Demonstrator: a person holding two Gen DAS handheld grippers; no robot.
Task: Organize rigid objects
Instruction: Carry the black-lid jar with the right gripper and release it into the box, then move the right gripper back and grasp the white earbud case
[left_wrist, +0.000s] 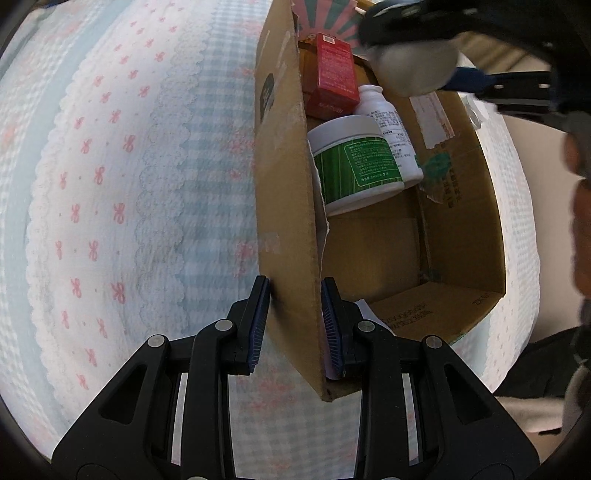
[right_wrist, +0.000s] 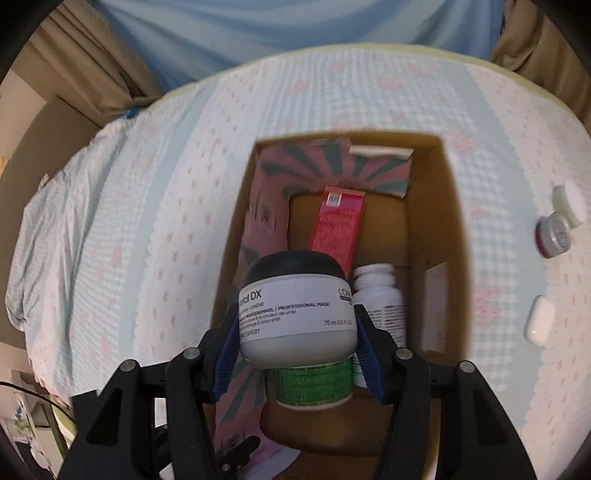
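Observation:
A cardboard box (left_wrist: 288, 206) stands on a bed, also in the right wrist view (right_wrist: 454, 206). My left gripper (left_wrist: 295, 325) is shut on the box's near wall. Inside lie a green-labelled jar (left_wrist: 354, 162), a white bottle (left_wrist: 391, 122) and a red carton (left_wrist: 336, 74). My right gripper (right_wrist: 297, 350) is shut on a grey jar with a black lid (right_wrist: 295, 306) and holds it above the box, over the green jar (right_wrist: 310, 384). That jar and gripper show blurred at the top of the left wrist view (left_wrist: 413, 62).
A patterned pink and green sheet (right_wrist: 317, 162) lines the box's far end. On the bedspread (left_wrist: 129, 184) right of the box lie a white-capped jar (right_wrist: 569, 203), a silver-lidded jar (right_wrist: 554, 236) and a small white case (right_wrist: 539, 321).

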